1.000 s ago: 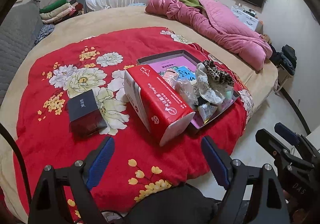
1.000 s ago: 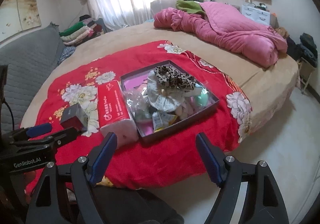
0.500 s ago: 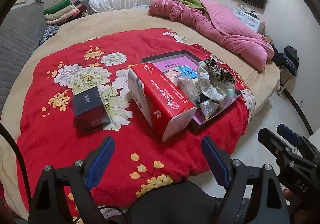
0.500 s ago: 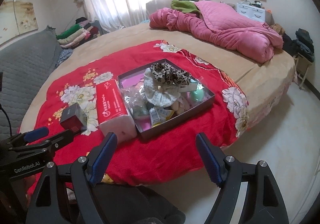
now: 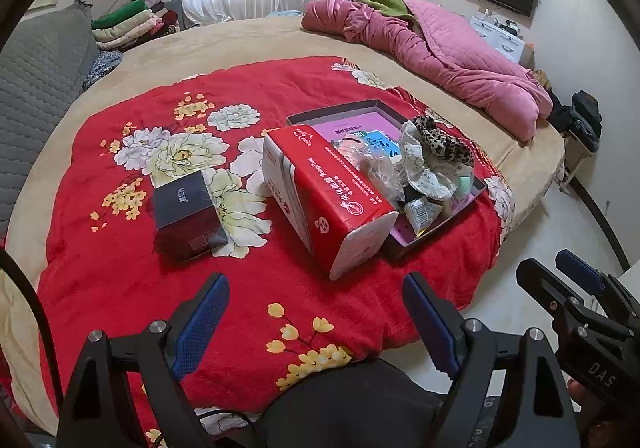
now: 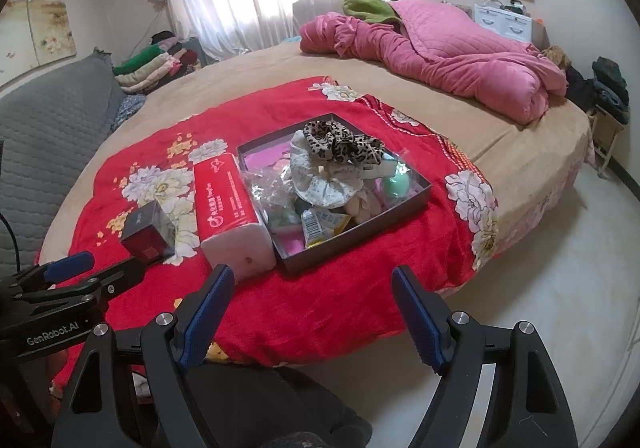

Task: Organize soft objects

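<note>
Both tongs held over the near edge of the bed, jaws apart, nothing between them: left tongs (image 5: 316,312), right tongs (image 6: 312,304). Red floral blanket (image 6: 340,300) covers the bed's near part. On it, a shallow dark cardboard tray (image 6: 416,200) holds a leopard-print fabric scrunchie (image 6: 344,146), a cream lace scrunchie (image 6: 324,184) and small packets. Red plastic-wrapped tissue pack (image 5: 320,188) touches the tray's left side; small dark box (image 5: 186,208) well left.

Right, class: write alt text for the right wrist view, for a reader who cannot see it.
An open right gripper hovers, holding nothing, before a red floral blanket on a round bed. On the blanket sit a shallow tray piled with scrunchies and small packets, a red tissue pack and a small dark box.
</note>
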{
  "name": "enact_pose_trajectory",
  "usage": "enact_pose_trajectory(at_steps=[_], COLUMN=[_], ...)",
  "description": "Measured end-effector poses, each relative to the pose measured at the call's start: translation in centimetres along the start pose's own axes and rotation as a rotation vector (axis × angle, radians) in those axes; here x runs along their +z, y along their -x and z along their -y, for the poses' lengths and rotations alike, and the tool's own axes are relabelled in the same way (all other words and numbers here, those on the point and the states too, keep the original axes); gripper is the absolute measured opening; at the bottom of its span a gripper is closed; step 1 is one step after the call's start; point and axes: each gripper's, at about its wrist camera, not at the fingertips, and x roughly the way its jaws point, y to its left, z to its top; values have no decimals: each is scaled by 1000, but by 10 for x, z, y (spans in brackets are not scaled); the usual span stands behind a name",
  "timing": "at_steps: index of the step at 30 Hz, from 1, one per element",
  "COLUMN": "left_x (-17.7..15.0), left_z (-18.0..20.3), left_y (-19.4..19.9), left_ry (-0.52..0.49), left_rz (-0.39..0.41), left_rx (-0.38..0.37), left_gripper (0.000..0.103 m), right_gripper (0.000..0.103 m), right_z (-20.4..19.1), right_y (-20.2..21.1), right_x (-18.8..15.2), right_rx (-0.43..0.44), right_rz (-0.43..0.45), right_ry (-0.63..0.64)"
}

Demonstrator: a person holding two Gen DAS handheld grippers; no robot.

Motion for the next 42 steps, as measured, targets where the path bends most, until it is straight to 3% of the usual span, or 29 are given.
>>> enact_pose_trajectory(at_steps=[42], left_x=[-4], left_z=[1], left_y=[-8], left_ry=[-3], left_rz=[-21], left_rx=[39], left_gripper=[88], right_gripper=[82], right_z=[-1], right_y=[-5], right_x=[-2], right_rx=[2], right_rz=[-7], right_ry=[1])
